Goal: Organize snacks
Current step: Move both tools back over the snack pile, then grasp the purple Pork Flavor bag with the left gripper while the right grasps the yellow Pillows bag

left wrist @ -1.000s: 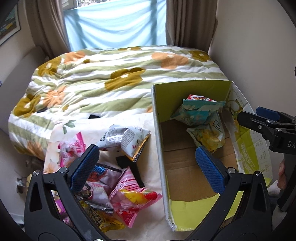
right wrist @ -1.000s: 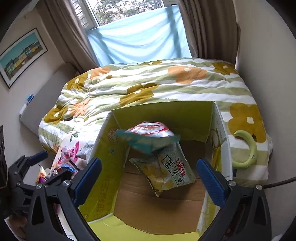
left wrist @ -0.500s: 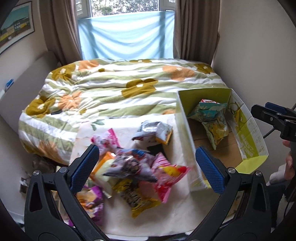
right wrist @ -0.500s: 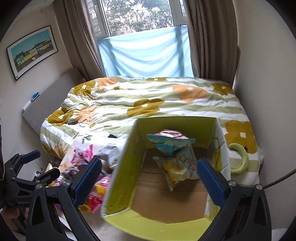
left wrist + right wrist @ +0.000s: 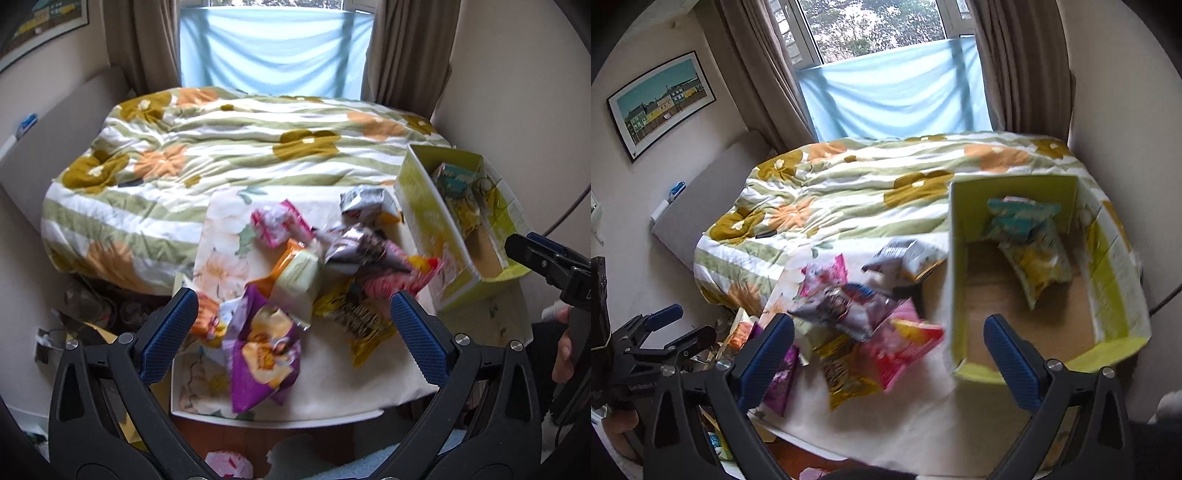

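Daylight comes through a window half covered by a pale blue sheet (image 5: 897, 92), with brown curtains on both sides and a framed picture of coloured houses (image 5: 661, 103) on the wall to the left. Below the window lies a bed under a striped quilt with orange and mustard flowers (image 5: 229, 147). Against the foot of the bed stands a counter spread with a white floral cloth (image 5: 221, 236), and on it a loose heap of snack bags (image 5: 314, 273): a purple bag (image 5: 258, 362) nearest the front edge, a yellow one (image 5: 358, 321) beside it, a pink one (image 5: 905, 347) toward the box, a silver-grey one (image 5: 905, 254) at the back; much of the heap is blurred. At the right end of the counter sits an open yellow-green cardboard box (image 5: 956, 295), touching the heap's pink bag, with a teal bag (image 5: 1015, 218) and a yellow bag (image 5: 1038, 262) leaning at its far end. The left tongs (image 5: 293, 328) hang wide apart above the heap, holding nothing. The right tongs (image 5: 888, 354) are likewise spread wide and empty, one finger over the heap and the other over the box. One more pink packet (image 5: 229, 463) lies on the floor below the counter.
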### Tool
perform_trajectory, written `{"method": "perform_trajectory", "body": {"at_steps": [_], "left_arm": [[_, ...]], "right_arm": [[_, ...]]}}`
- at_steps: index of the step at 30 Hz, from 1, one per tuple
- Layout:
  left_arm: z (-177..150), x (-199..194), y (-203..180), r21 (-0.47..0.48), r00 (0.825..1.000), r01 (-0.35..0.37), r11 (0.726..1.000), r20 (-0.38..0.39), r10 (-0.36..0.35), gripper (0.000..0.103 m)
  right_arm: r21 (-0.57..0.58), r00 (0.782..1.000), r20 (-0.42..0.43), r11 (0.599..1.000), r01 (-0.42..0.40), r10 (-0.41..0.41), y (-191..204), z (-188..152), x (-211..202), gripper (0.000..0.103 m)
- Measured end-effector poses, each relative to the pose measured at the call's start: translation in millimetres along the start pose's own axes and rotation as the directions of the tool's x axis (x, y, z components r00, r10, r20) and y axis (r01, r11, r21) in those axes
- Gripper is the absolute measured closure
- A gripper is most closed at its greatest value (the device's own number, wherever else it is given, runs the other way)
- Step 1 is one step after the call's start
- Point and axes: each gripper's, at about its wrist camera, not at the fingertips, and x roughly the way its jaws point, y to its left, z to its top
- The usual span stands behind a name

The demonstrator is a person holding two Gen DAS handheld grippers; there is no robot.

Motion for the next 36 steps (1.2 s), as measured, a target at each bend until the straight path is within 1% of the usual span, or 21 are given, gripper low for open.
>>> {"method": "perform_trajectory", "body": {"at_steps": [5,8,14,20,23,26,30,31,32,33,34,36], "left_arm": [[-37,17,24,0.024,0.998,0.048,0.999,-0.029,-0.047,0.000],[-56,32,30,0.041,0.997,0.067,0.997,-0.048,-0.065,0.000],[-82,53,32,0.065,0.997,0.069,0.996,-0.034,-0.066,0.000],[-96,77,19,0.136,1.000,-0.022,0.990,0.009,0.021,0.000],[-100,90,12,0.162,0.998,-0.063,0.985,0.013,0.062,0.000],[-102,99,7,0.169,0.996,-0.089,0.982,0.011,0.088,0.001],[-102,113,4,0.168,0.990,-0.136,0.976,-0.010,0.140,0.006],[-102,115,5,0.165,0.989,-0.144,0.976,-0.016,0.149,0.007],[-103,118,5,0.158,0.988,-0.148,0.976,-0.021,0.153,0.010],[-103,119,6,0.149,0.987,-0.152,0.977,-0.025,0.158,0.014],[-102,120,8,0.140,0.986,-0.155,0.978,-0.031,0.161,0.015],[-103,121,11,0.129,0.986,-0.154,0.980,-0.035,0.160,0.017]], "right_arm": [[-0.018,0.999,-0.007,0.999,0.035,-0.035,33,-36,20,0.001],[-0.033,0.999,-0.019,0.999,0.035,-0.036,45,-53,33,0.001],[-0.110,0.998,-0.046,0.993,0.043,-0.049,62,-83,60,0.001],[-0.196,0.995,-0.083,0.980,0.037,-0.054,65,-99,87,0.008],[-0.216,0.994,-0.107,0.976,0.008,-0.032,64,-103,101,0.012],[-0.242,0.992,-0.129,0.970,-0.015,-0.017,64,-106,113,0.015],[-0.280,0.989,-0.147,0.959,-0.039,-0.003,67,-107,126,0.018],[-0.290,0.989,-0.151,0.956,-0.045,0.000,70,-106,130,0.020],[-0.297,0.988,-0.154,0.953,-0.050,0.004,71,-107,132,0.022],[-0.311,0.986,-0.164,0.948,-0.061,0.010,72,-107,136,0.028],[-0.321,0.984,-0.176,0.945,-0.071,0.014,74,-107,140,0.031],[-0.334,0.981,-0.191,0.939,-0.086,0.022,75,-107,147,0.033]]}}
